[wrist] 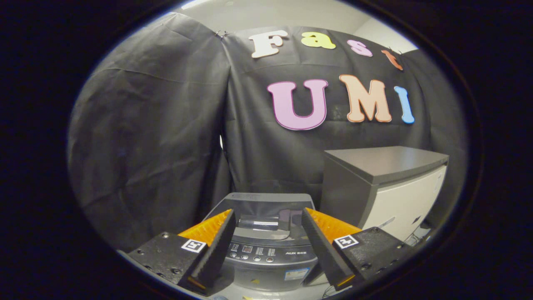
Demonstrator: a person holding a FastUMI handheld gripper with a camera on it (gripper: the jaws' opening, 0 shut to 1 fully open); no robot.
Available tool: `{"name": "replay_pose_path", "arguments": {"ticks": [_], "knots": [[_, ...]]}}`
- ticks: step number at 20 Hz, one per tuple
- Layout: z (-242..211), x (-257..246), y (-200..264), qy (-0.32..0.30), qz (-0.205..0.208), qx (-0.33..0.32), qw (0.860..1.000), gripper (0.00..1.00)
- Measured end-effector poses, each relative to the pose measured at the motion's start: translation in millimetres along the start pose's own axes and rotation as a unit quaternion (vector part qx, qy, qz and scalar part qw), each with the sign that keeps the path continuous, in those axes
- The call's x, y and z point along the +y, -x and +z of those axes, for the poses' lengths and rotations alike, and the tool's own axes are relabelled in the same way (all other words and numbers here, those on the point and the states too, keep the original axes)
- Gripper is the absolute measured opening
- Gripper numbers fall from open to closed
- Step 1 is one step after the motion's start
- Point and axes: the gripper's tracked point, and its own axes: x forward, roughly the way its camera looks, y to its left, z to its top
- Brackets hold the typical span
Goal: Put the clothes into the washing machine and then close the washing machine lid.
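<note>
Black cloth forms the booth wall behind a grey-topped white cabinet [399,183]. Beside the cabinet stands the washing machine [266,250], its lid [266,210] lying shut above the control panel [270,252]. Tool [268,221] held above the machine's front, fingers spread and holding nothing; the lid and panel show between them.

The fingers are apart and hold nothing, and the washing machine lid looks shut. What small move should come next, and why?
Probably lower the hand-held gripper toward the front edge of the lid to lift it. The washing machine sits just ahead between the open fingers, its lid appears to lie flat and closed, and clothes cannot go in until it opens.
</note>
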Motion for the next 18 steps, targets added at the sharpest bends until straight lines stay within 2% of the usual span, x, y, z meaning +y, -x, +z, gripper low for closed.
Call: {"name": "replay_pose_path", "arguments": {"ticks": [5, 10, 14, 18], "knots": [[13, 18, 26, 0.009, 0.033, -0.019, 0.999, 0.96], [8, 20, 47, 0.004, 0.049, -0.008, 0.999, 0.96], [7, 7, 58, -0.019, 0.041, 0.003, 0.999, 0.96], [18, -9, 73, -0.007, 0.035, -0.013, 0.999, 0.96]]}}
